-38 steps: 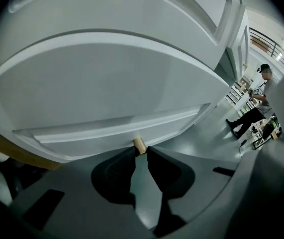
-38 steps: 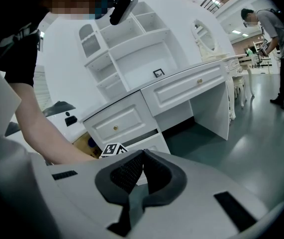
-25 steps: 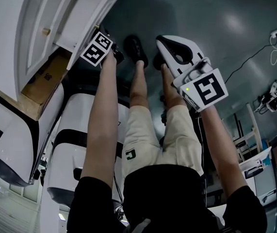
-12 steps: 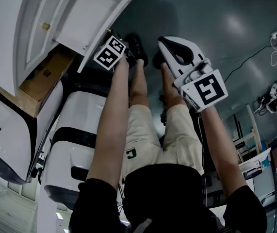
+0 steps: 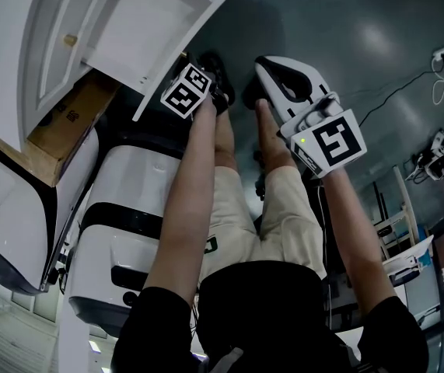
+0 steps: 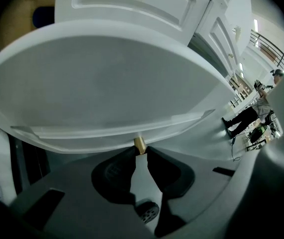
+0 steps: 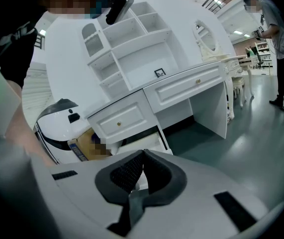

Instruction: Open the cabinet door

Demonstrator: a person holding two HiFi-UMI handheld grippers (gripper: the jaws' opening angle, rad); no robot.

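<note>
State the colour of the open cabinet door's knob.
Gold; small round knob, clearest in left gripper view.

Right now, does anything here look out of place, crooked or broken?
Nothing looks spilled or broken. The cabinet door hangs open at an angle, with the left claw pinching its small brass knob. A cardboard box sits in the opening behind it.

Cabinet door (image 5: 155, 33) at upper left, swung outward. Knob (image 6: 140, 145) on its face, pinched between the jaws of the left gripper (image 6: 140, 151). Cardboard box (image 5: 70, 115) inside the cabinet, beside the door. Right gripper (image 7: 142, 157) further right, well apart.
</note>
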